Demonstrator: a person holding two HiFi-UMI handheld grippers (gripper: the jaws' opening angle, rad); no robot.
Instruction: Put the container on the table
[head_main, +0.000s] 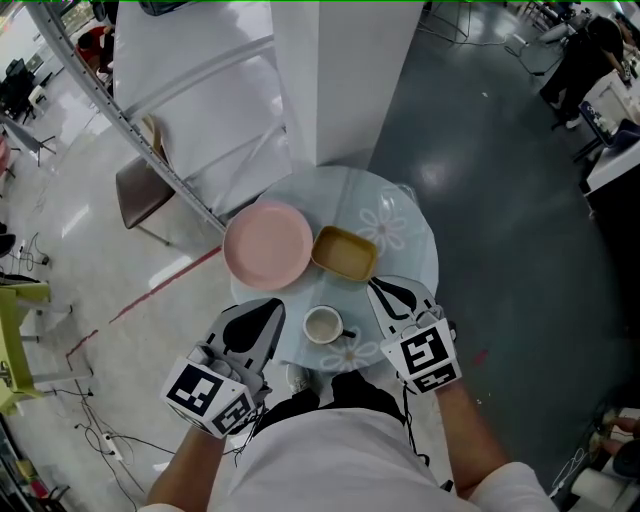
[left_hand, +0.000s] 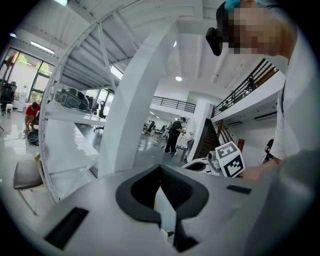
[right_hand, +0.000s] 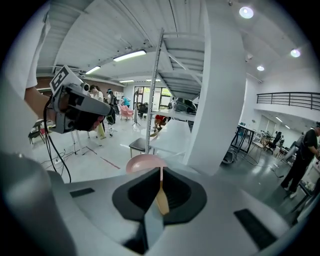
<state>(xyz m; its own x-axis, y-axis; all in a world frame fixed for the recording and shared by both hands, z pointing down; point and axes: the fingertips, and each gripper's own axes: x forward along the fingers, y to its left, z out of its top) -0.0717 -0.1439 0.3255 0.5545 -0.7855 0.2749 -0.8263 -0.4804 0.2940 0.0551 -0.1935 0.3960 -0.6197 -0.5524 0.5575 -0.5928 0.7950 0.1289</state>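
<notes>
The tan, shallow rectangular container (head_main: 345, 253) sits flat on the round glass table with white flower prints (head_main: 405, 225), its left edge just beside the round pink plate (head_main: 268, 245). The right gripper (head_main: 376, 287) points at it from the near side, tips just short of the container's near right corner. From the head view, the tips seem apart from the rim, though the angle leaves that unsure. Its jaws are drawn together with nothing between them, and through the thin slit only a tan sliver of the container and a bit of the plate show.

The left gripper (head_main: 273, 306) hovers over the table's near left edge, below the plate and well apart from the container. Its jaws are likewise closed and empty. A white mug (head_main: 322, 325) stands between the two grippers.

In the left gripper view the container is not visible; the gripper's own body blocks the tabletop, leaving only a pale strip. The table's near rim is hidden by the grippers and the person's torso.
</notes>
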